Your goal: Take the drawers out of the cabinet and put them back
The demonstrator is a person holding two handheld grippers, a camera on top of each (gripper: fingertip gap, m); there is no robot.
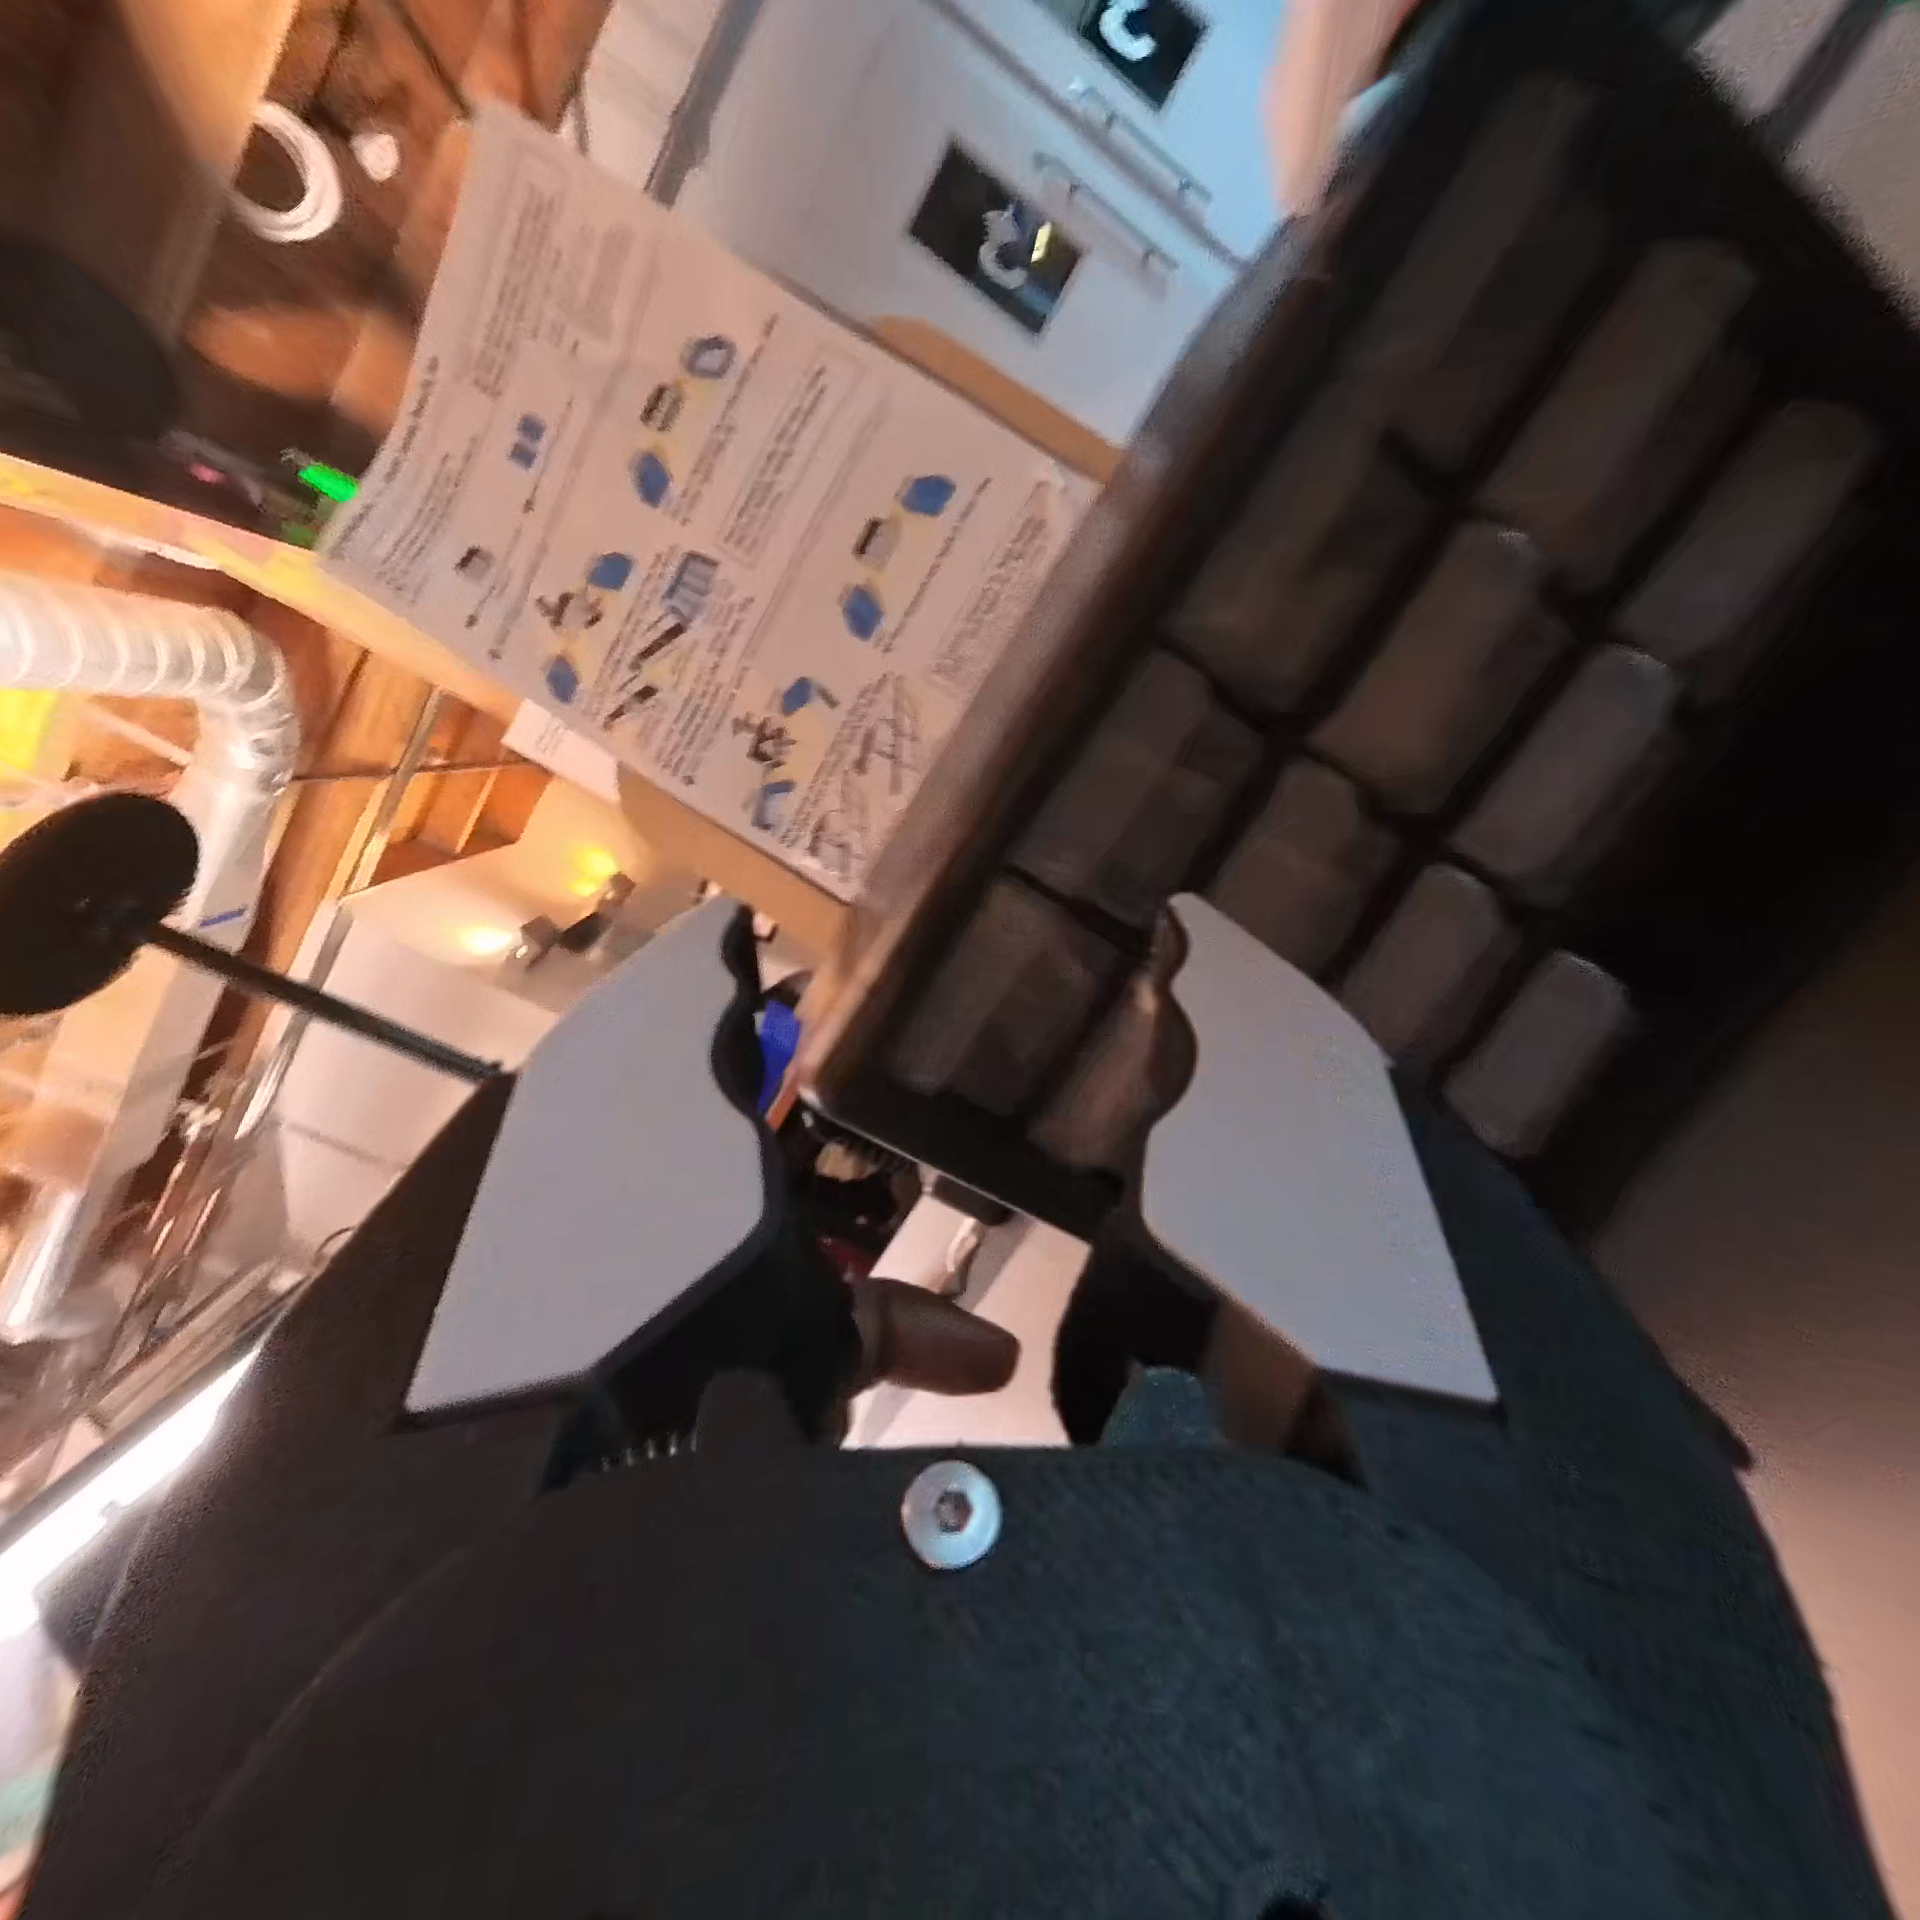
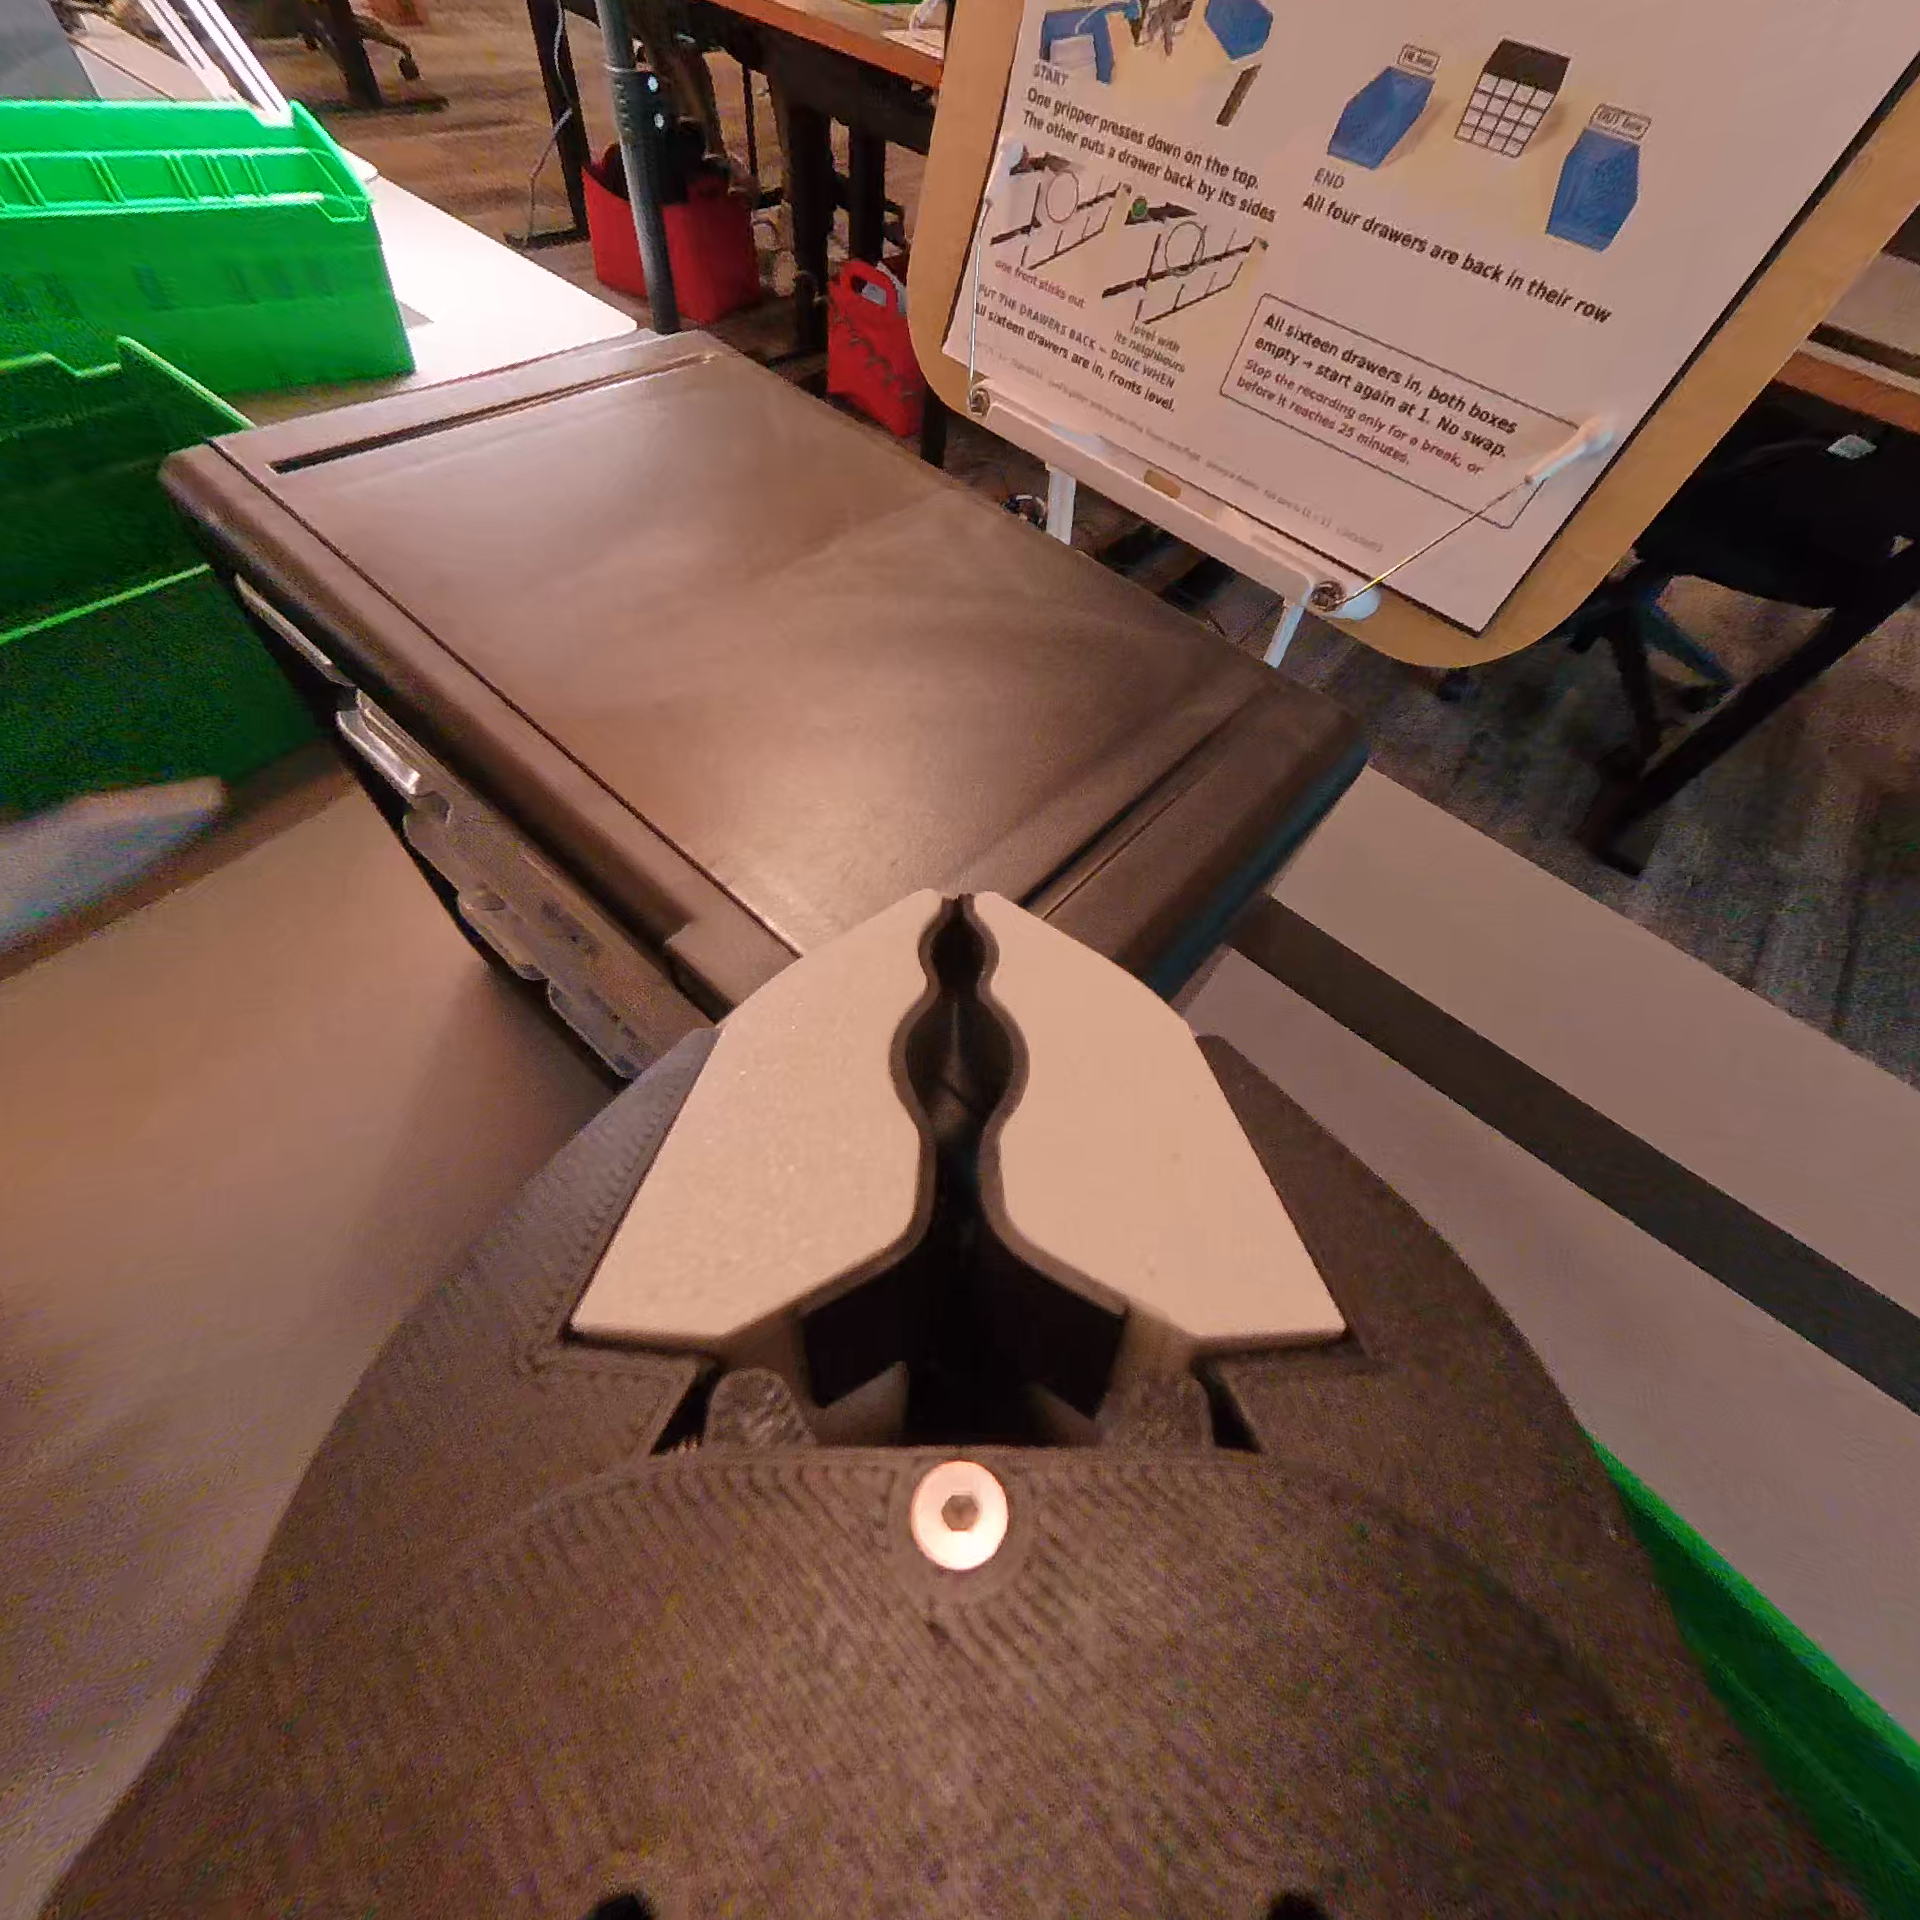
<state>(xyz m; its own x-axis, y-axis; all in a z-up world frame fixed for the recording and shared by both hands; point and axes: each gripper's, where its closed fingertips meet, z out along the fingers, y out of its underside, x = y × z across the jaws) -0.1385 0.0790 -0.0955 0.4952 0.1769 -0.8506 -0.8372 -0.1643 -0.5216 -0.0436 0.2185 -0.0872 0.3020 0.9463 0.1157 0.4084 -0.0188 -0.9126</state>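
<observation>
Our left hand-held gripper [image 1: 956, 1039] is spread wide at the front face of the cabinet [image 1: 1403, 623], its 2 grey fingers [image 1: 623, 1174] straddling the corner drawers [image 1: 1023, 997] of the grid, though the view is tilted and blurred, so we cannot tell whether the pads actually touch a drawer. Our right hand-held gripper [image 2: 961, 914] is clenched on nothing, its tips brought together over the near corner of the cabinet top [image 2: 727, 623], apparently pressing down or about to. We judge that we are at the start of a pull: 1 hand-held gripper steadies the cabinet while the other lines up on a drawer. Every slot that we can see in the left view appears filled. The next move calls for squaring the open jaws on 1 drawer front, closing firmly, and drawing straight out so the cabinet does not slide on the surface [image 2: 208, 1195]. The cabinet is dark brown moulded plastic, smooth and faintly glossy on top with a raised rim; the drawers look translucent grey, rounded and slick, so grip may be poor. Left of the cabinet stand bright green ribbed plastic bins [image 2: 177, 260]; behind it an instruction sheet [image 2: 1403, 260] on a rounded wooden board.
</observation>
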